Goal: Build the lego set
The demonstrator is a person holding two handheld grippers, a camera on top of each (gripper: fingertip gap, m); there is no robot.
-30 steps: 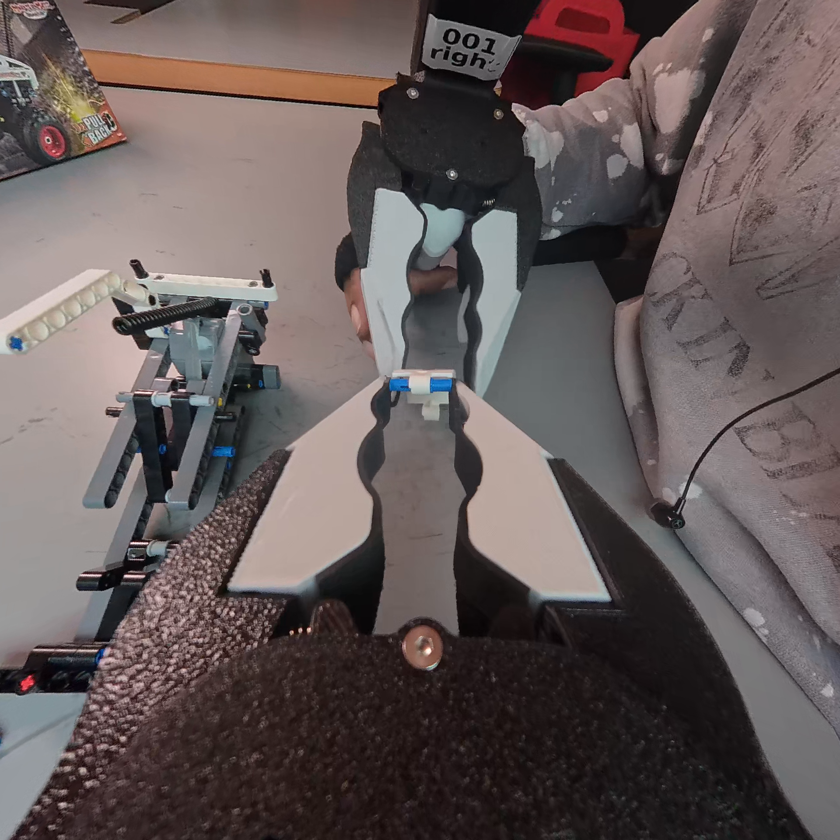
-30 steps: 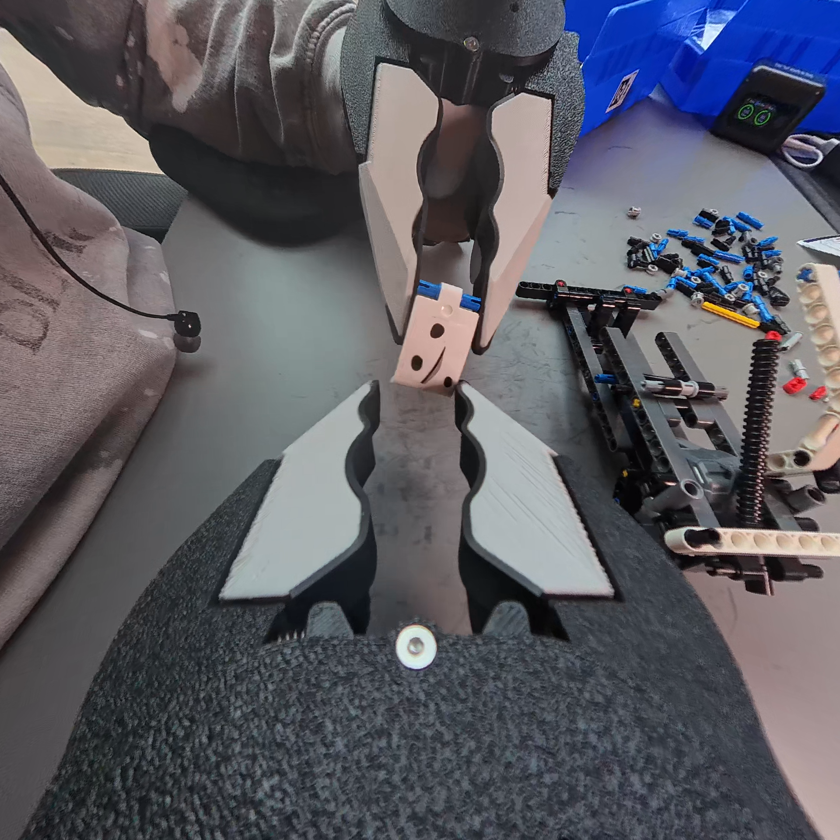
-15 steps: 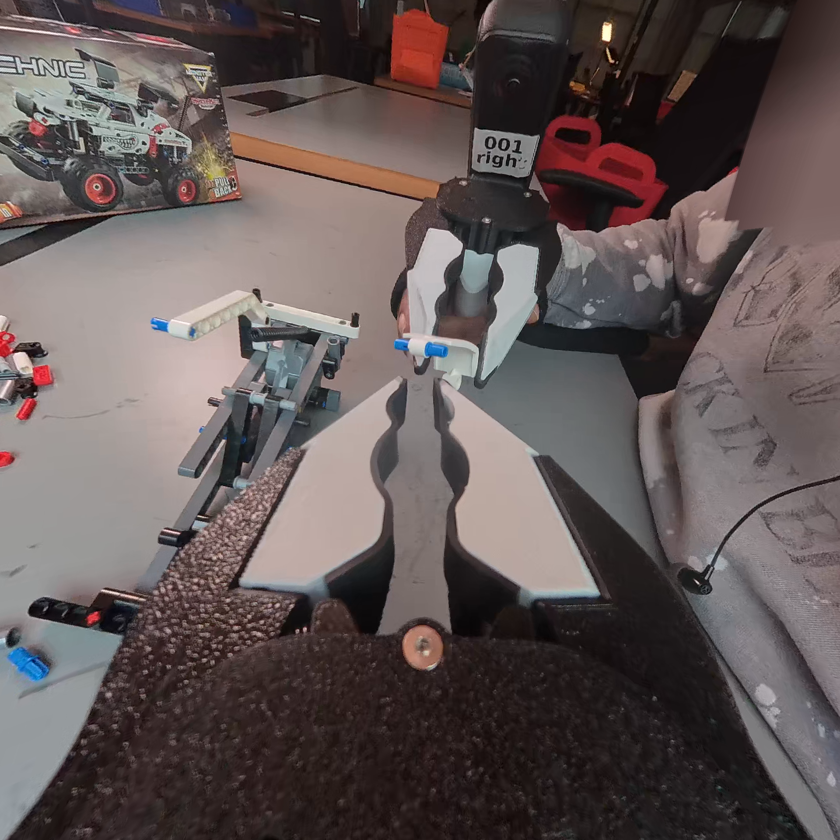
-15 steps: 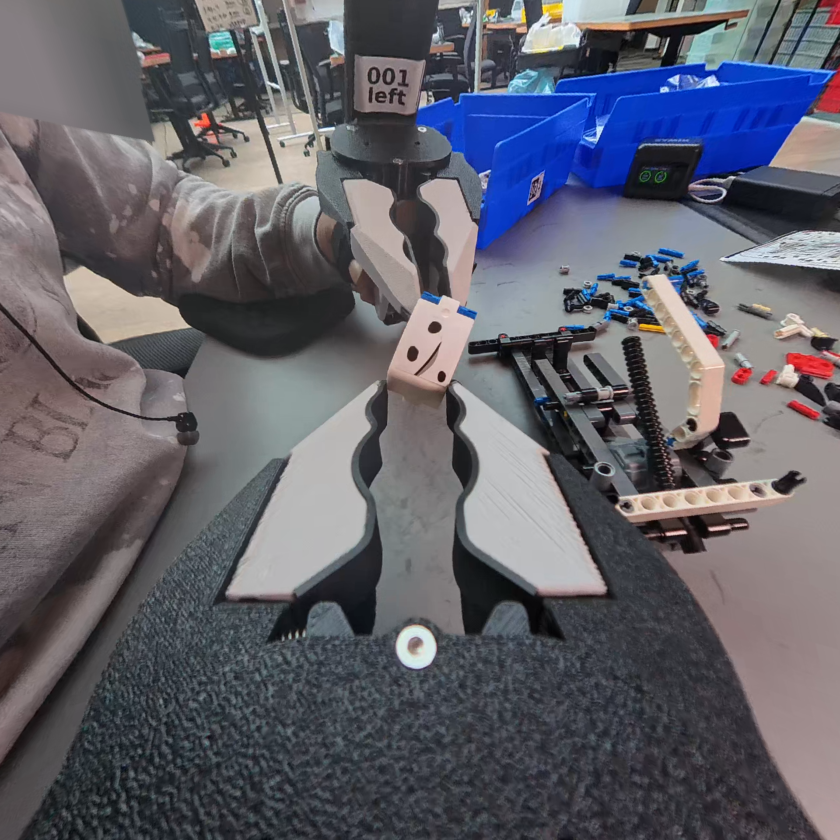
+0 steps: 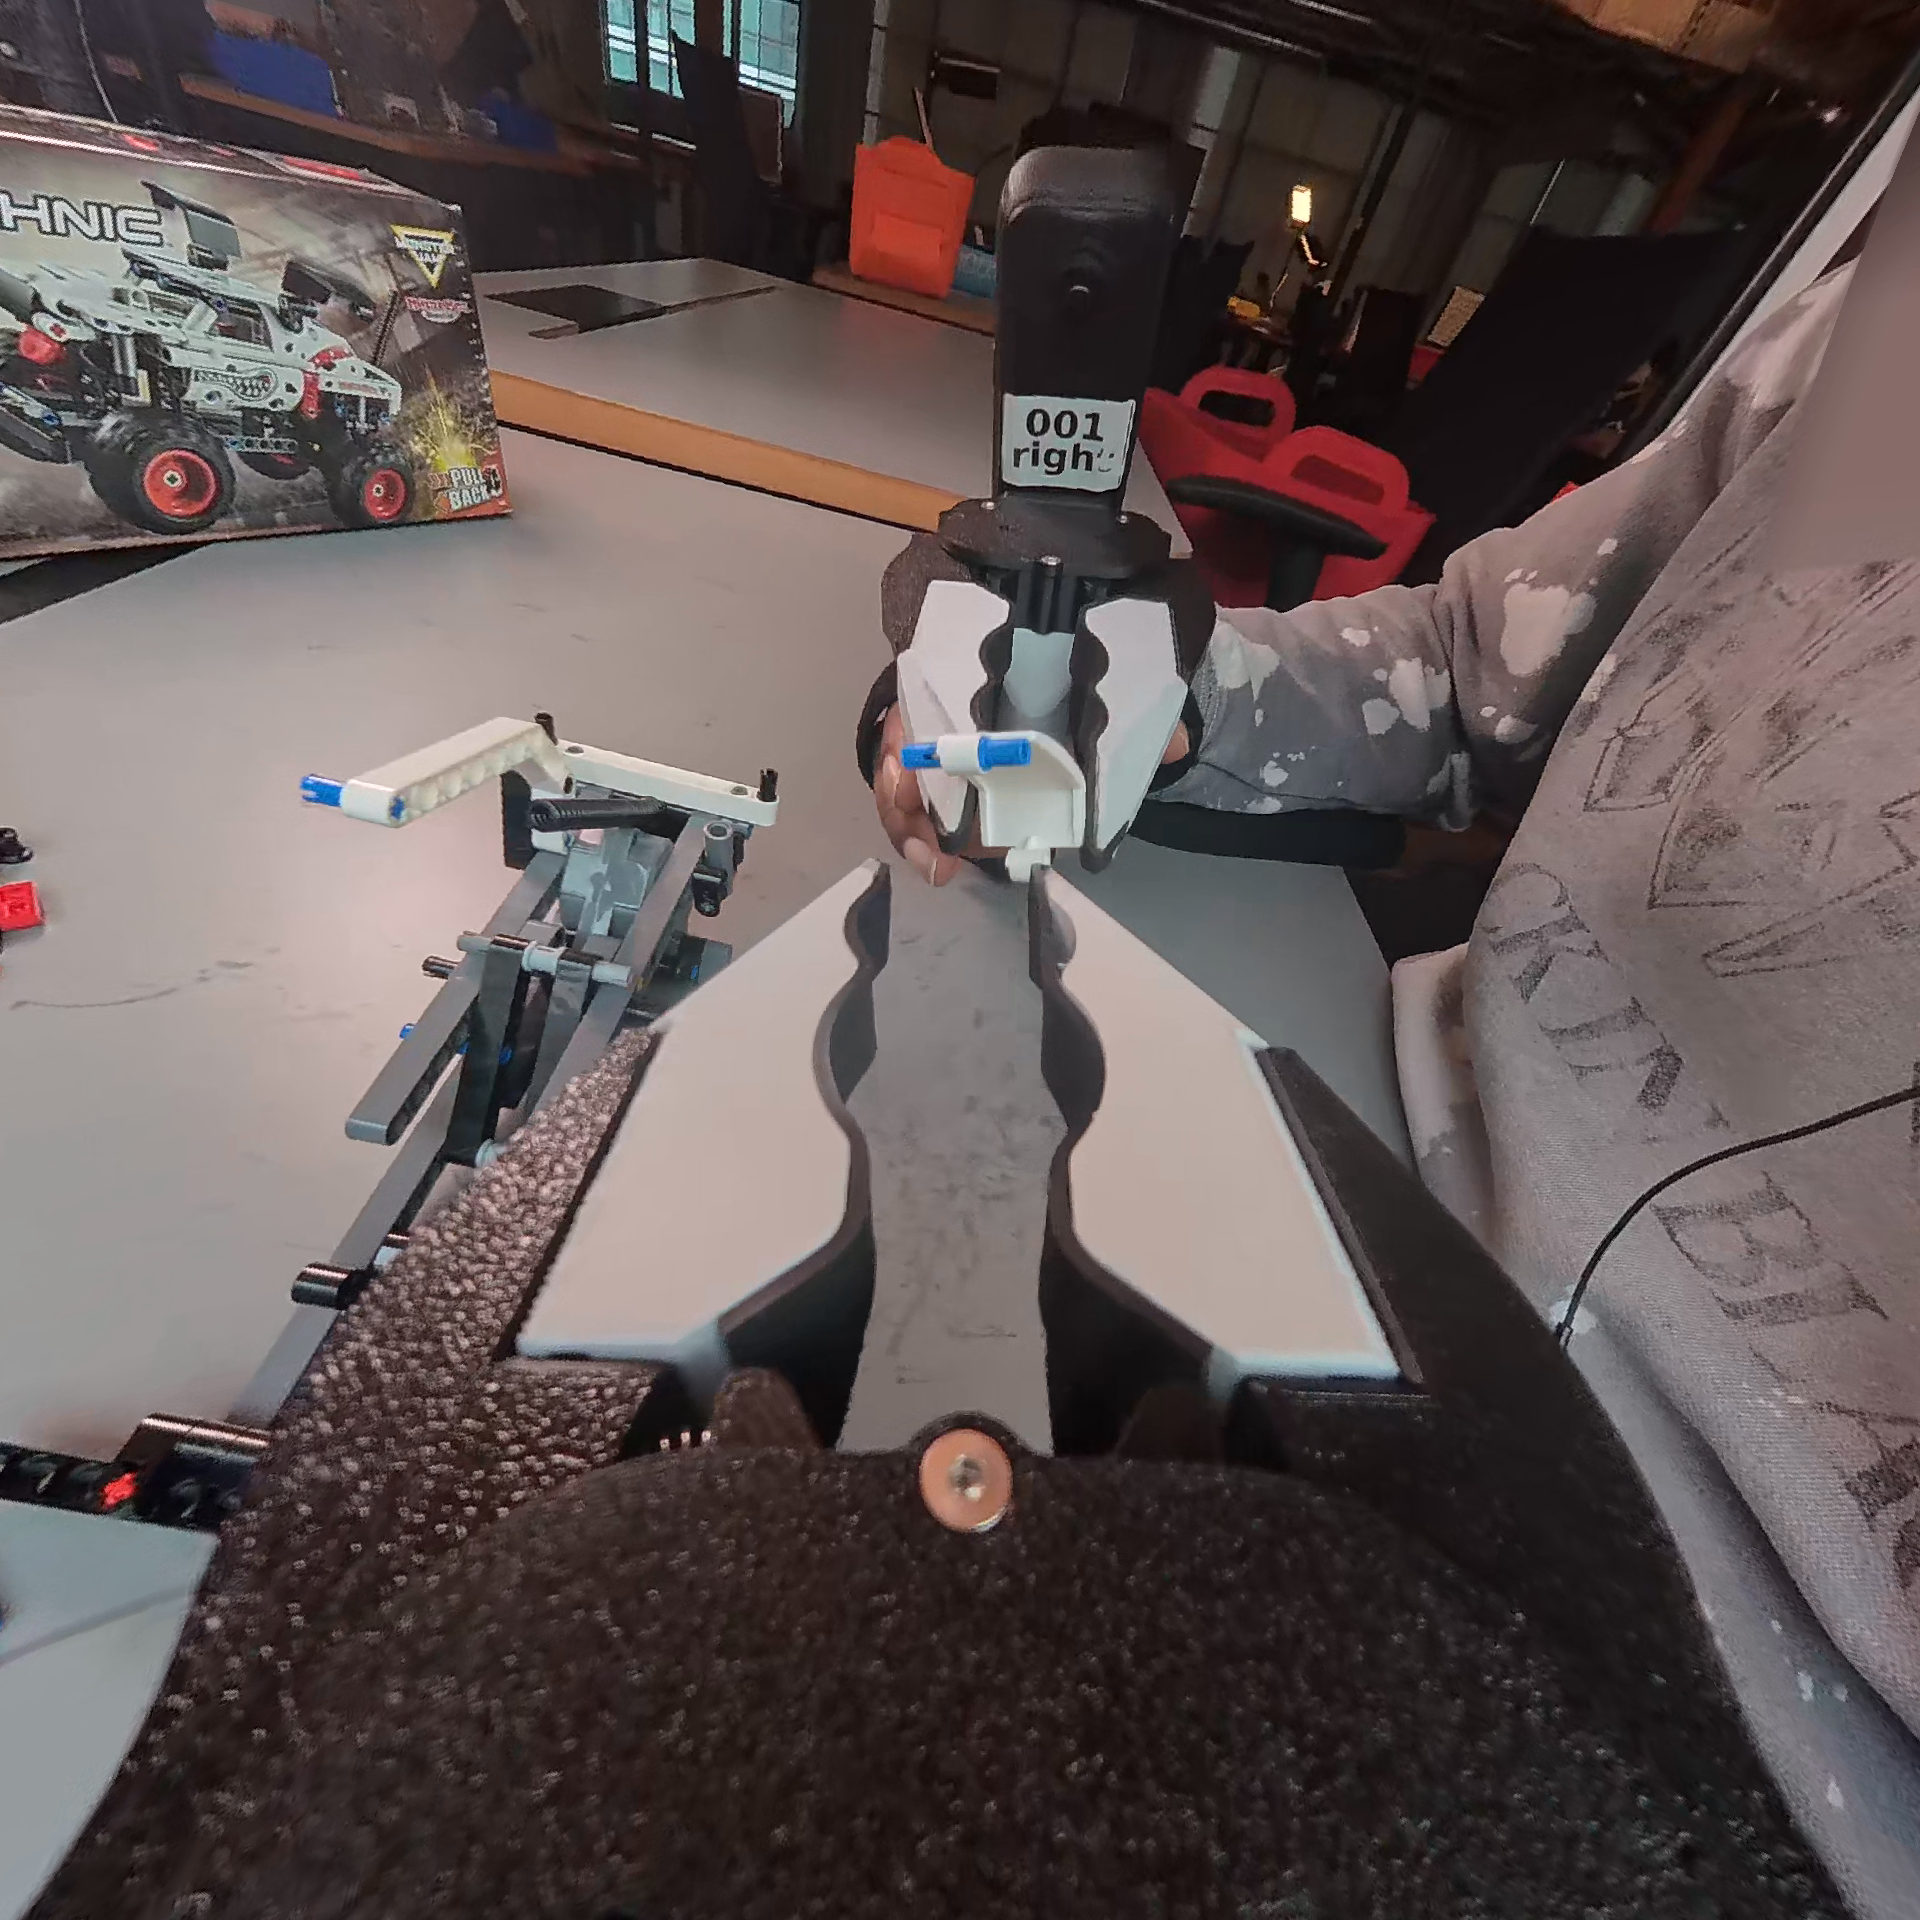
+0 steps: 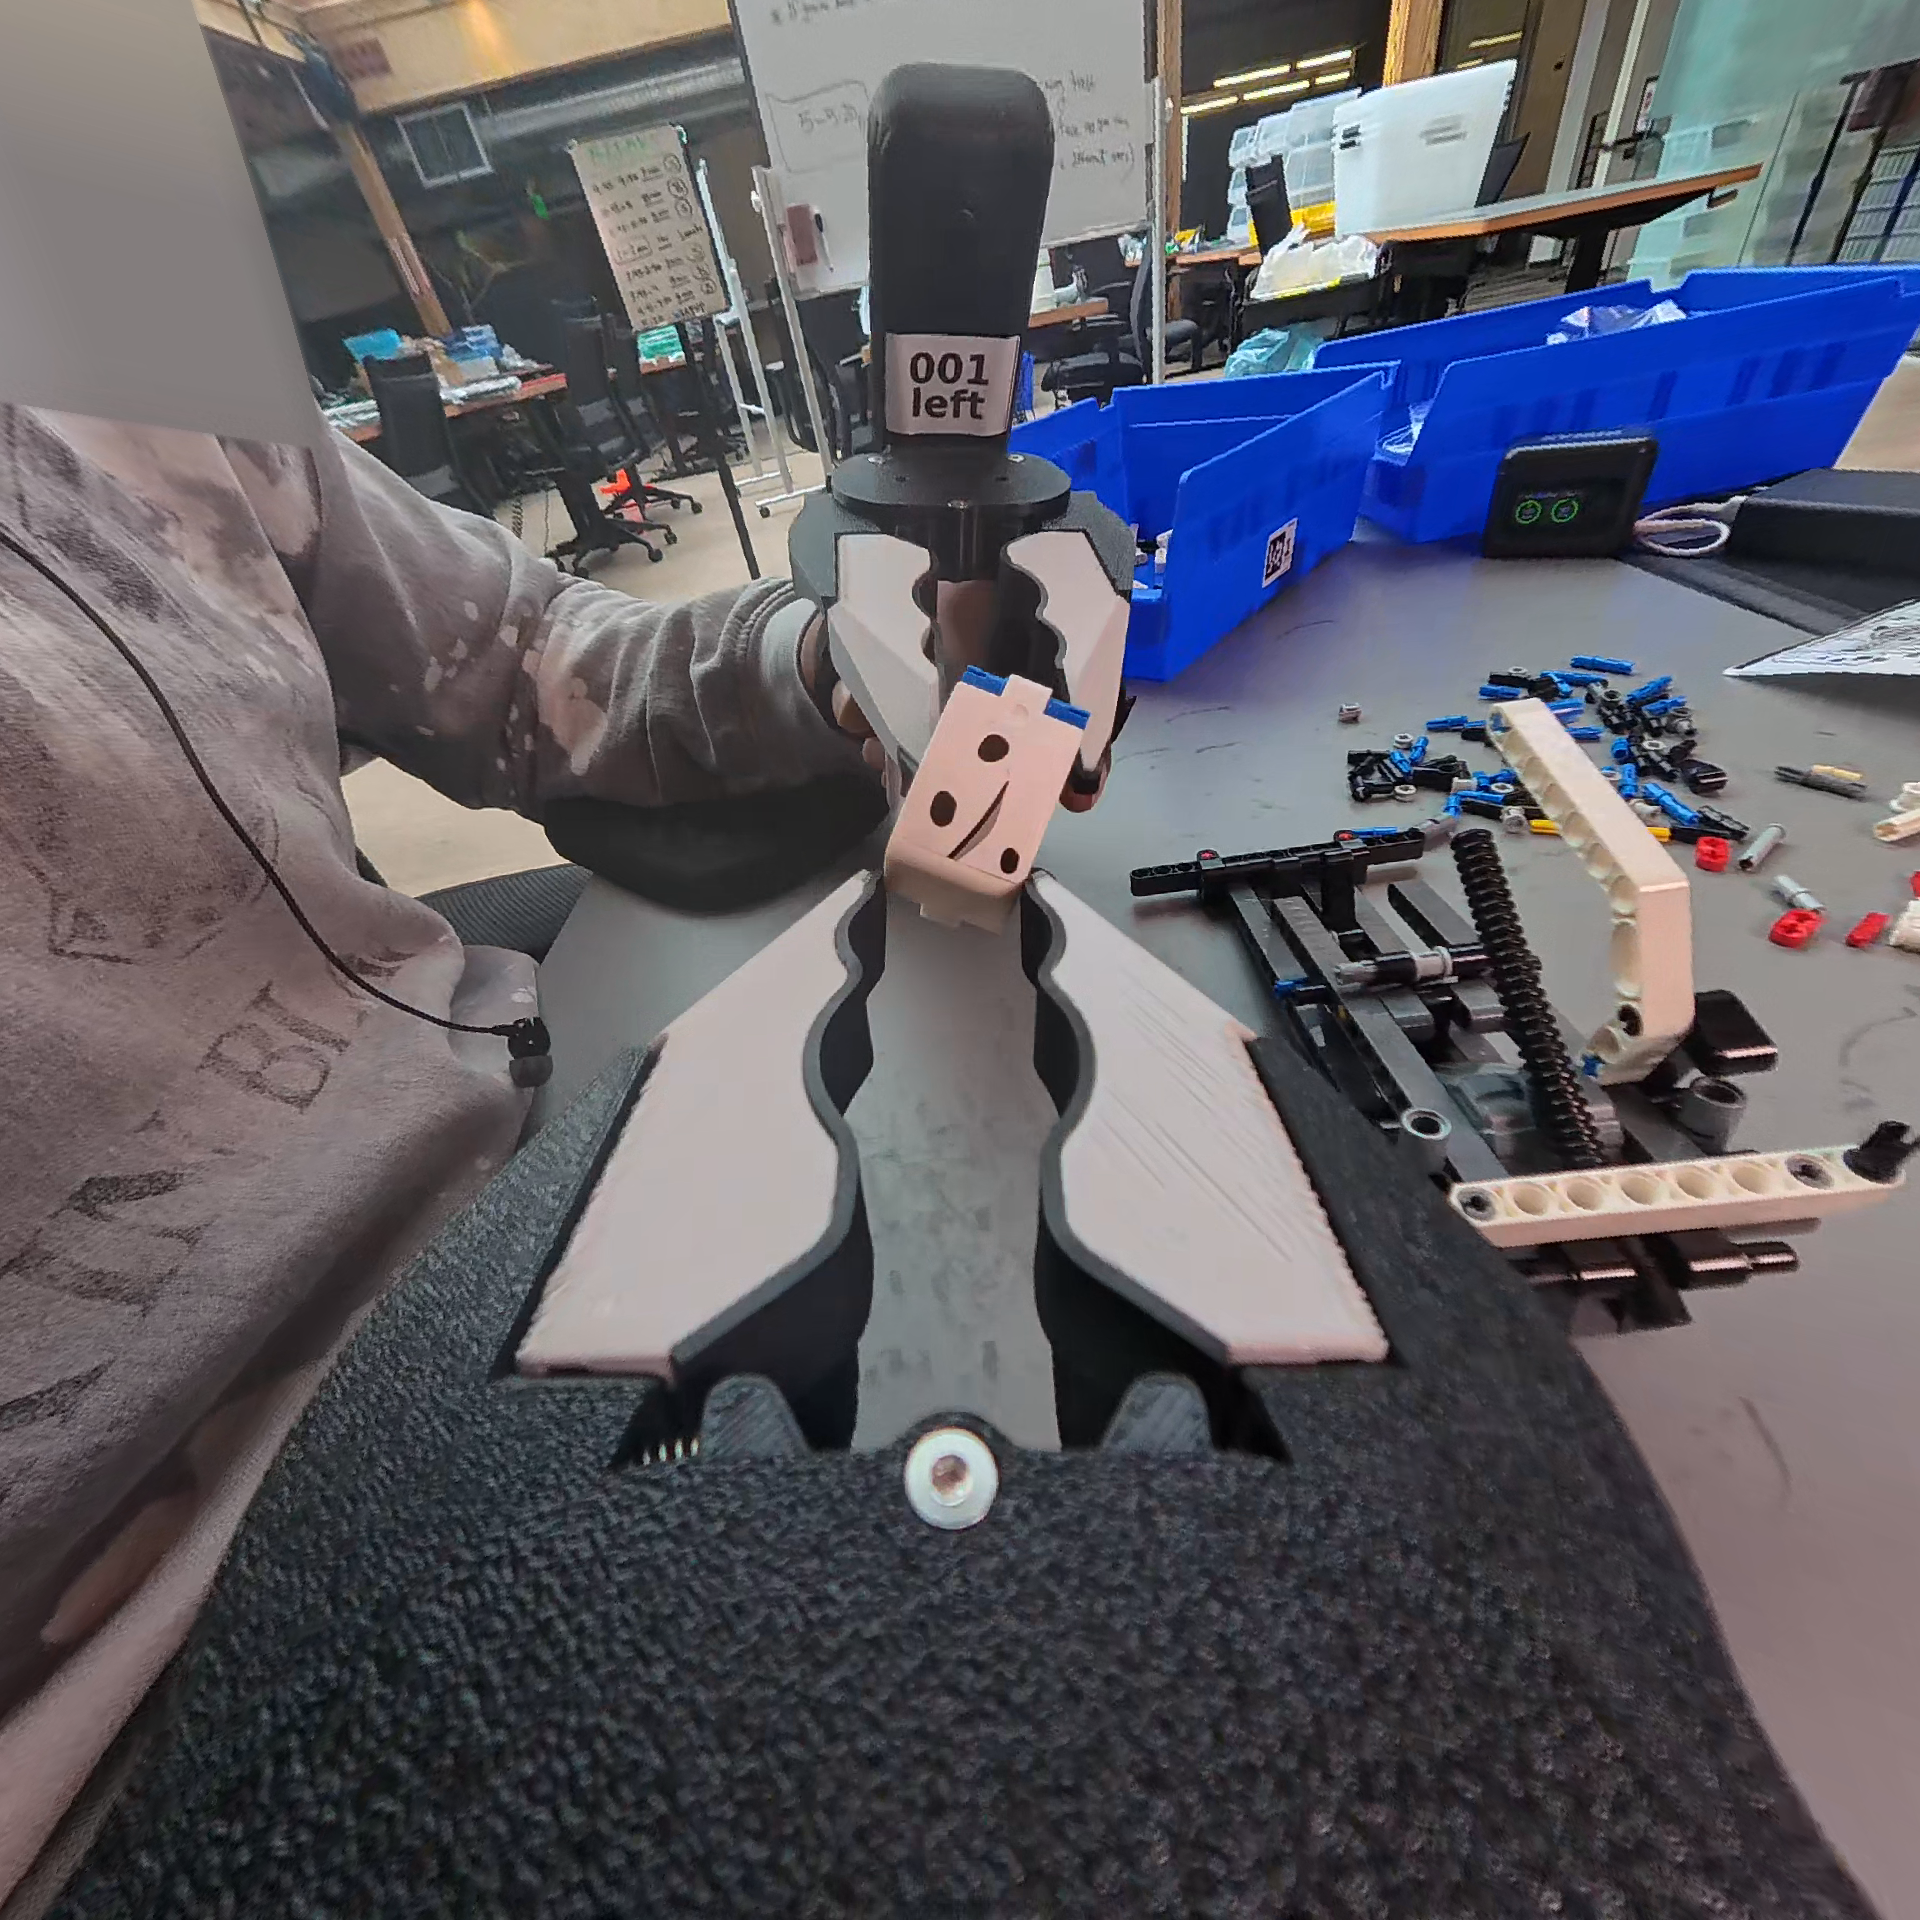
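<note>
My left gripper [image 5: 956, 883] stands open and empty, the white panel [image 5: 1023, 795] just off its tips at 12 o'clock. My right gripper [image 6: 951, 894] pinches the panel's lower end; the panel's long axis runs up toward 12, blue pins [image 6: 1023, 696] across its top. The chassis [image 6: 1455, 1039] lies at 2 o'clock, nearer the right gripper; the panel's underside sockets are hidden.

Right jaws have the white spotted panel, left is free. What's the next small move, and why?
Probably swing the right gripper toward the chassis: its jaws clamp the white panel, the blue pins stick out bare, and the left gripper stands open and clear.
</note>
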